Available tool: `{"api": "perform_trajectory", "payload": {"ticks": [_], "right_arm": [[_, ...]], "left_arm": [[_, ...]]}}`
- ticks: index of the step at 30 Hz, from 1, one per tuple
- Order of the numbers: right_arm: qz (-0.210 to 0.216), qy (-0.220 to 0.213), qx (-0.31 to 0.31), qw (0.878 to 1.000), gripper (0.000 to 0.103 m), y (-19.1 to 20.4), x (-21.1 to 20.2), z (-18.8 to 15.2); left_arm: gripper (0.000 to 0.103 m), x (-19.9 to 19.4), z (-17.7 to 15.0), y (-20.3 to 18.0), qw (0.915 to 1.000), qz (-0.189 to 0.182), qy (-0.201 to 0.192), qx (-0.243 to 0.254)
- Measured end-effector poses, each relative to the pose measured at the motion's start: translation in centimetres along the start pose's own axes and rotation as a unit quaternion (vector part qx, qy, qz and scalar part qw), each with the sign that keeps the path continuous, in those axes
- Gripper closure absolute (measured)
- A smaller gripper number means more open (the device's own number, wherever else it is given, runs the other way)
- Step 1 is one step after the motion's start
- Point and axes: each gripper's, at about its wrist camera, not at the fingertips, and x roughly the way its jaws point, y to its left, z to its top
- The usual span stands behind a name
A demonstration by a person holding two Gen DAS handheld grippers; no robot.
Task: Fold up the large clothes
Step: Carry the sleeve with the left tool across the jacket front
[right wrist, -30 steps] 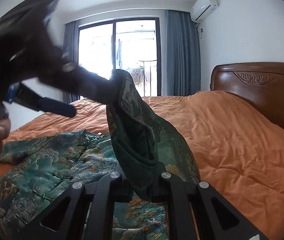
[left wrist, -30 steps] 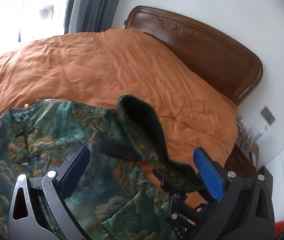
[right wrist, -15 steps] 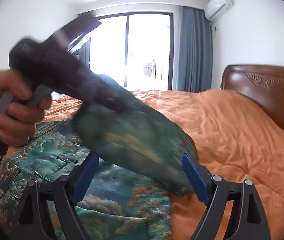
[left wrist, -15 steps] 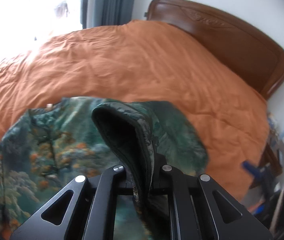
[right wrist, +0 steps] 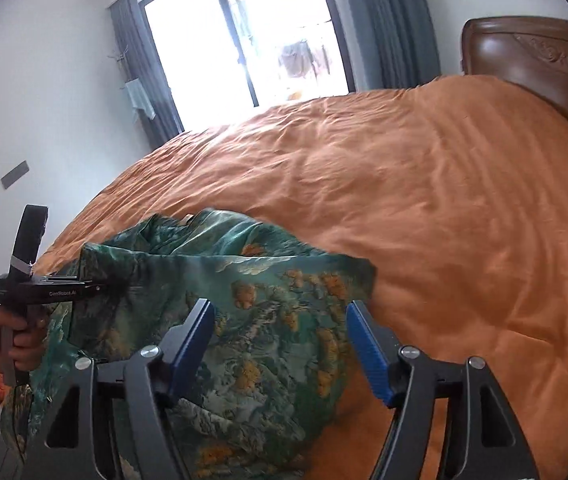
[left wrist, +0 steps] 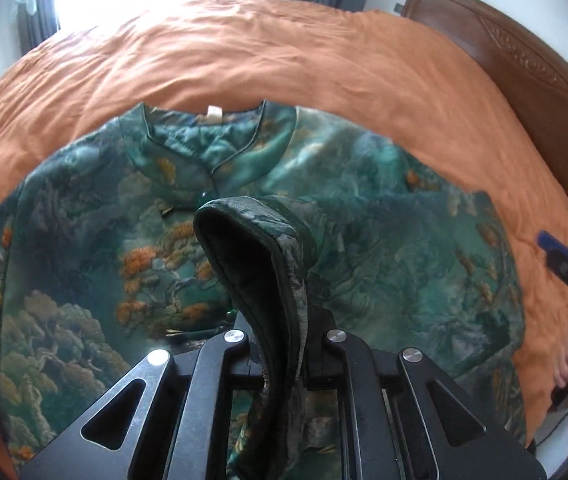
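Here we have the green patterned jacket (left wrist: 364, 248) lying spread on the orange quilt (left wrist: 284, 60) of the bed, collar toward the window (right wrist: 243, 36). Our left gripper (left wrist: 279, 332) is clamped tight on the dark-lined cuff of a sleeve (left wrist: 251, 248), lifted above the jacket's chest. Our right gripper (right wrist: 279, 344) stands with its blue pads (right wrist: 368, 352) wide apart, gripping nothing, just over the jacket's edge near the wooden headboard (right wrist: 532, 60) side.

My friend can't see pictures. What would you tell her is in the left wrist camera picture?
The left gripper is shut on a dark-lined sleeve cuff, holding it up over a green jacket with orange trees, spread on an orange quilt. The right gripper shows at the right edge, by a wooden headboard.
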Motion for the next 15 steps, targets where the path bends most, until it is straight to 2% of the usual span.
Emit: {"api": "perform_trajectory", "payload": {"ticks": [2,3,4,6,11,15], "right_arm": [[0.016,0.028,-0.014,0.999,0.034,0.8,4.0,-0.4],[0.011,0.045,-0.016,0.999,0.034,0.9,5.8,-0.8],[0.006,0.066,-0.016,0.998,0.034,1.1,7.7,-1.3],[-0.012,0.123,-0.012,0.992,0.034,0.9,11.5,-2.9],[-0.005,0.129,0.004,0.992,0.034,0.3,12.7,-3.9],[-0.023,0.122,-0.011,0.992,0.034,1.3,9.7,-3.3]], "left_arm": [[0.085,1.0,-0.6,0.3,0.9999,0.009,0.003,0.006],[0.076,1.5,-0.9,0.4,0.9998,0.017,0.005,0.007],[0.072,2.1,-1.2,0.8,0.9997,0.023,0.007,0.008],[0.057,2.8,-1.6,1.4,0.9992,0.037,0.008,0.008],[0.056,2.6,-2.1,2.2,0.9995,0.032,0.004,-0.006],[0.056,-0.2,-3.2,2.7,0.9996,0.026,-0.001,-0.008]]}}
